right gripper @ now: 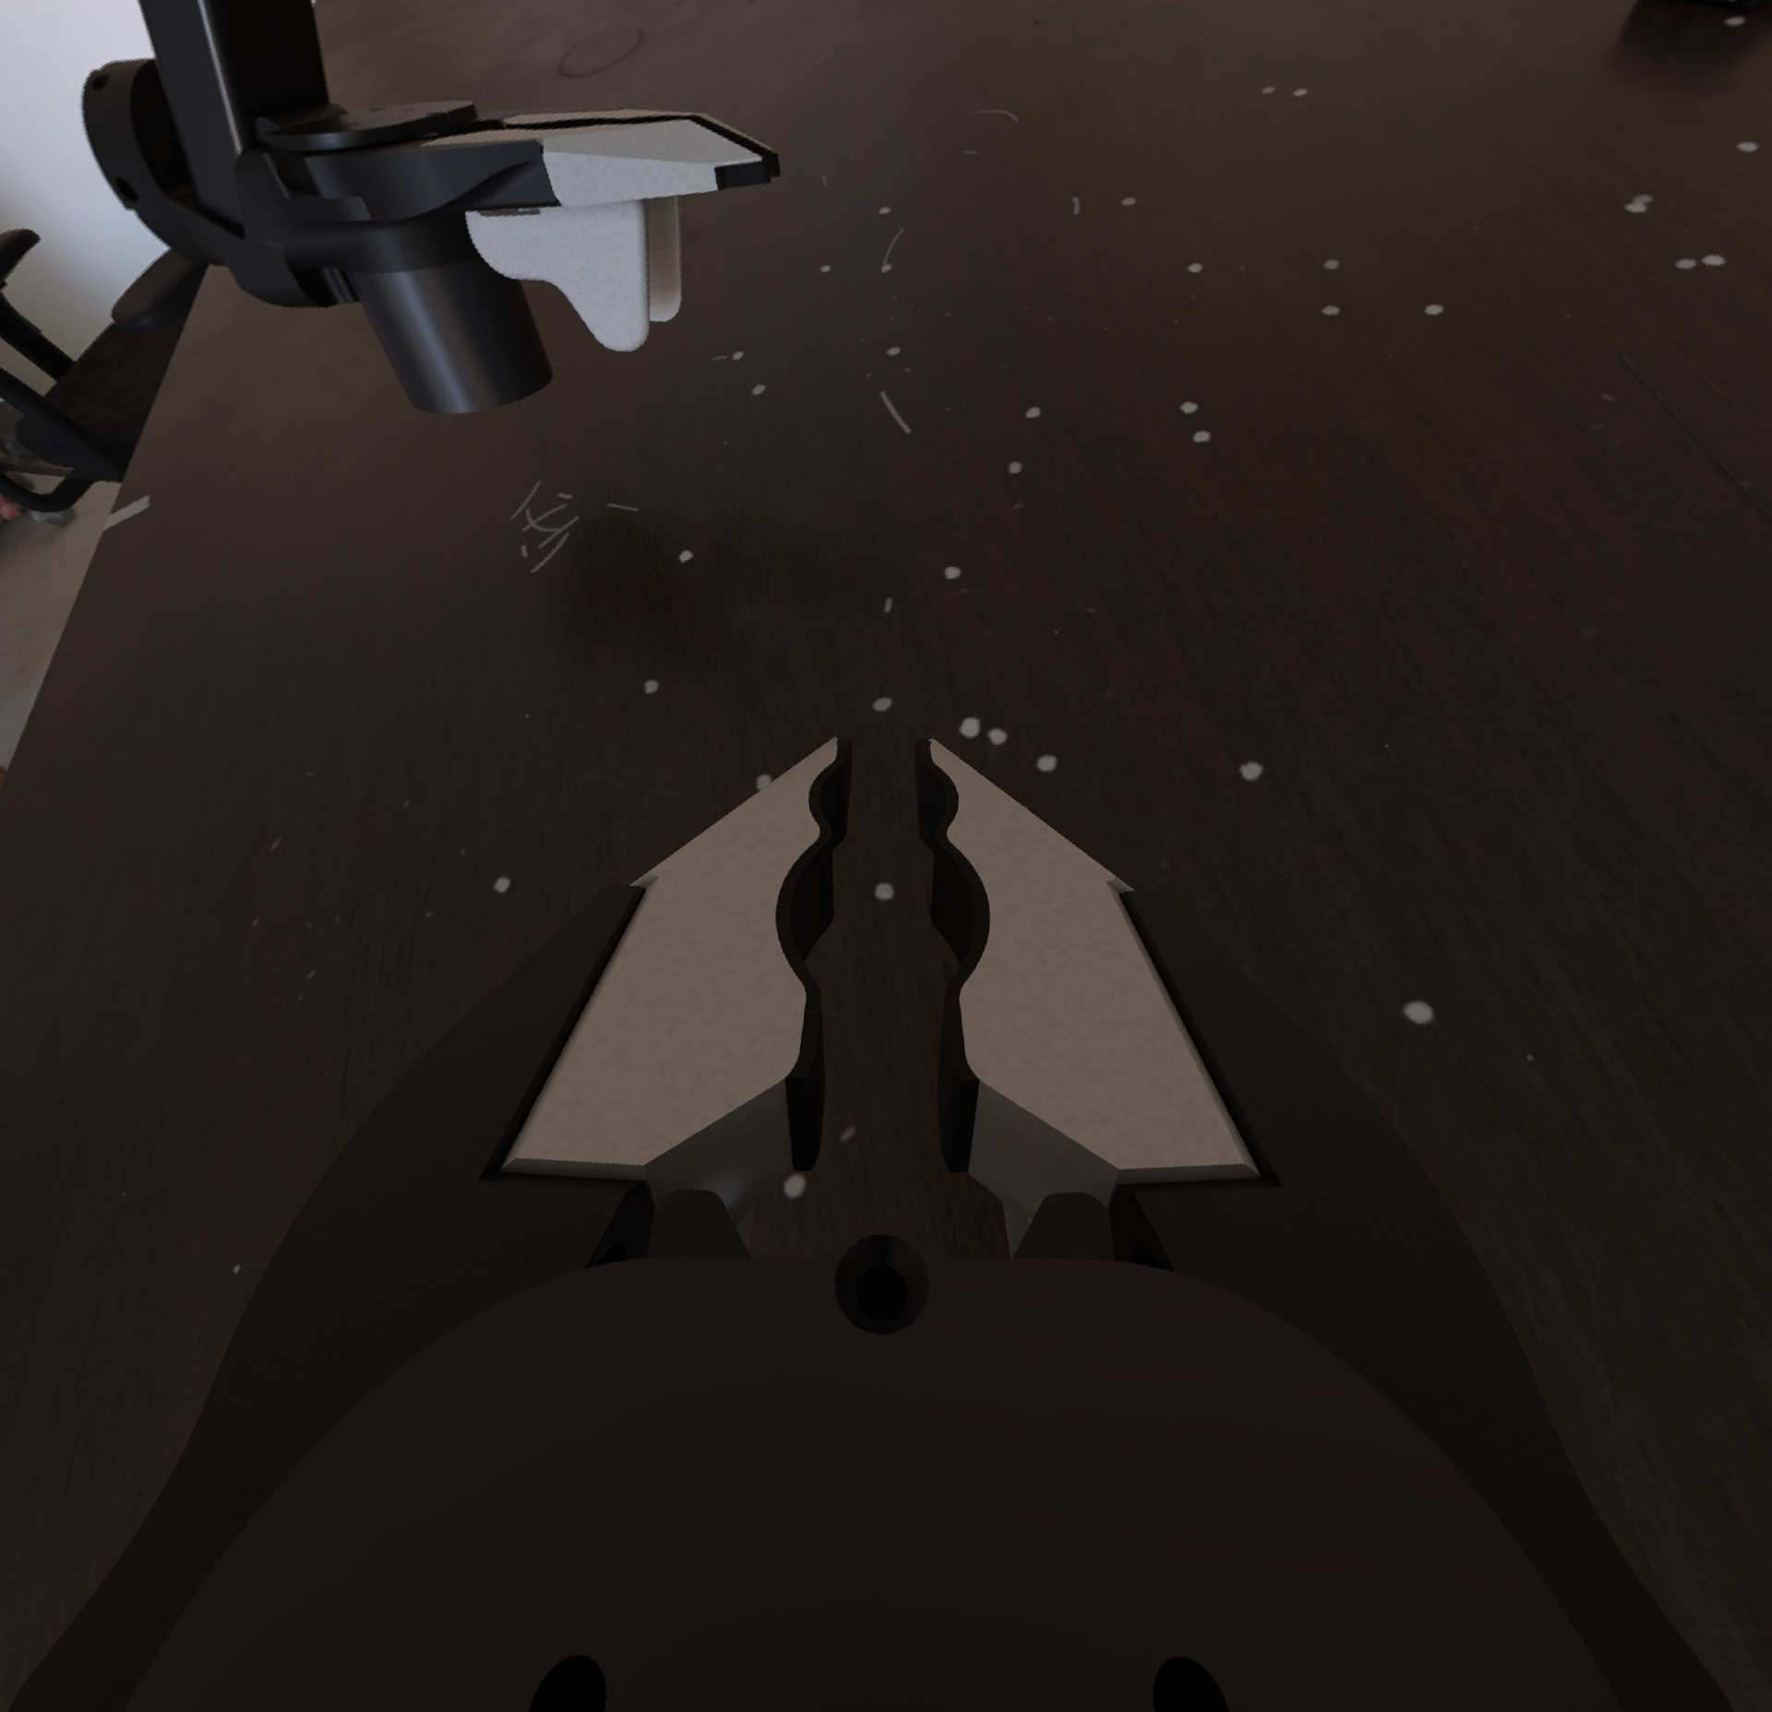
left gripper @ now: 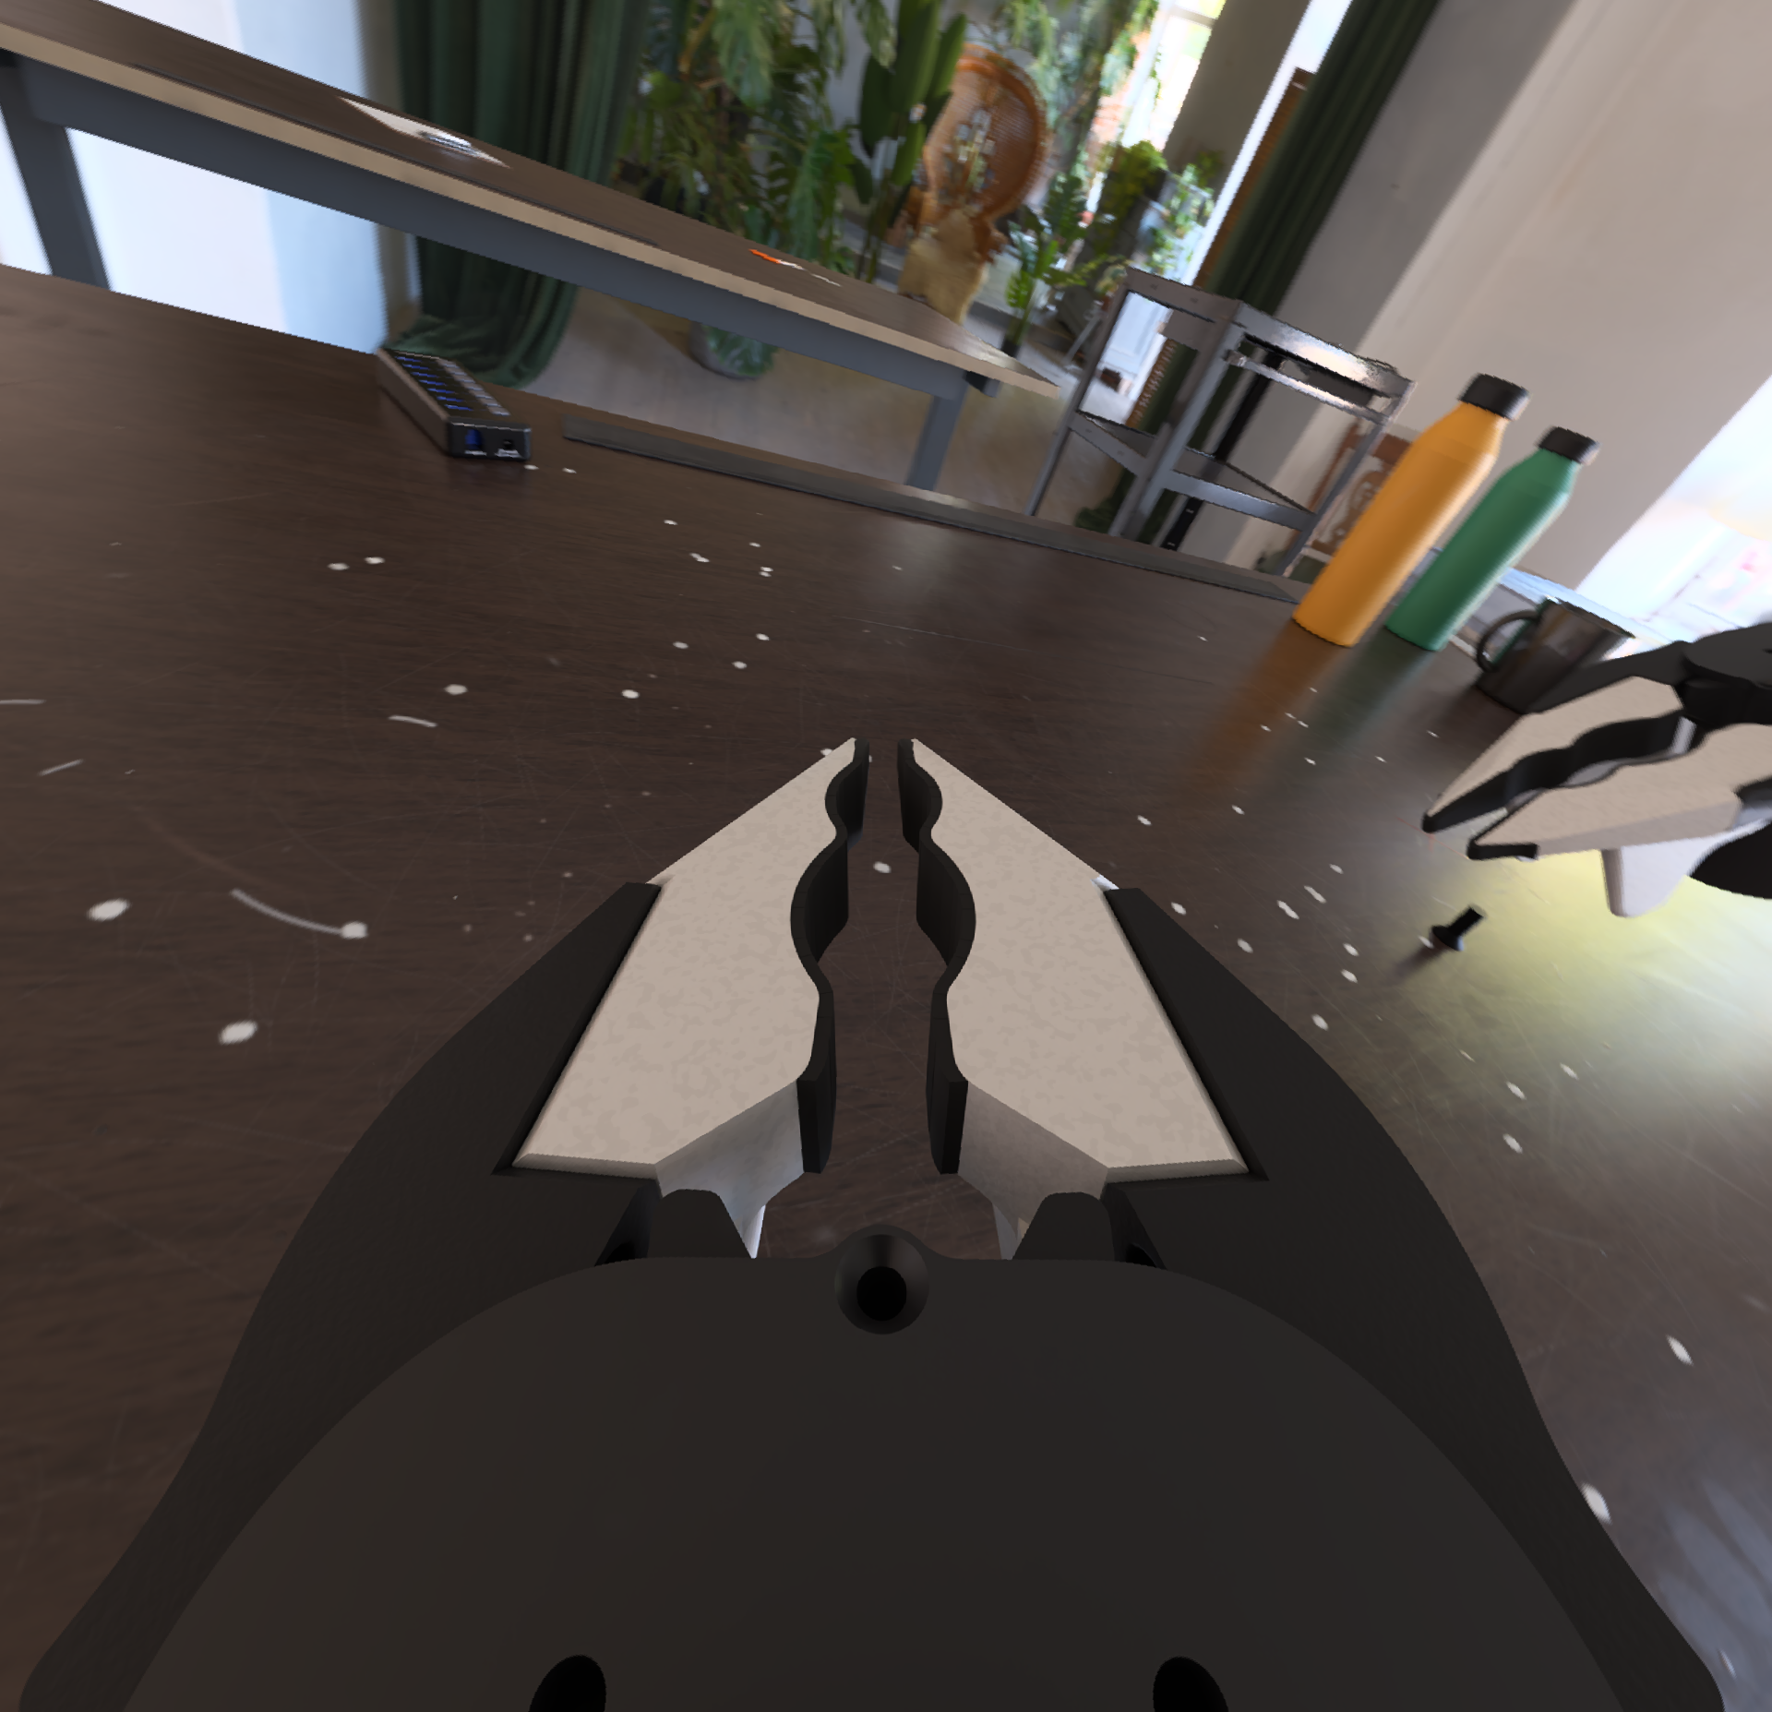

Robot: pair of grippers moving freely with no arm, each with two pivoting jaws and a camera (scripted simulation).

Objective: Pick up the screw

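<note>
Left wrist view showed the left gripper (left gripper: 883, 755) above the dark speckled counter (left gripper: 479, 803), its fingers (left gripper: 767, 947) nearly together with a narrow gap and nothing held. At three o'clock the small black screw (left gripper: 1454, 928) lay on the counter, just below the right gripper (left gripper: 1448, 832). From its own camera, the right gripper's fingers (right gripper: 1036, 976) stood slightly parted and empty, with the left gripper at ten o'clock.

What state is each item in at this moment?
left gripper: slightly open, empty, above the table.
right gripper: slightly open, empty.
screw: loose on the table, ungrasped.
orange bottle: capped, standing.
green bottle: capped, standing.
</note>
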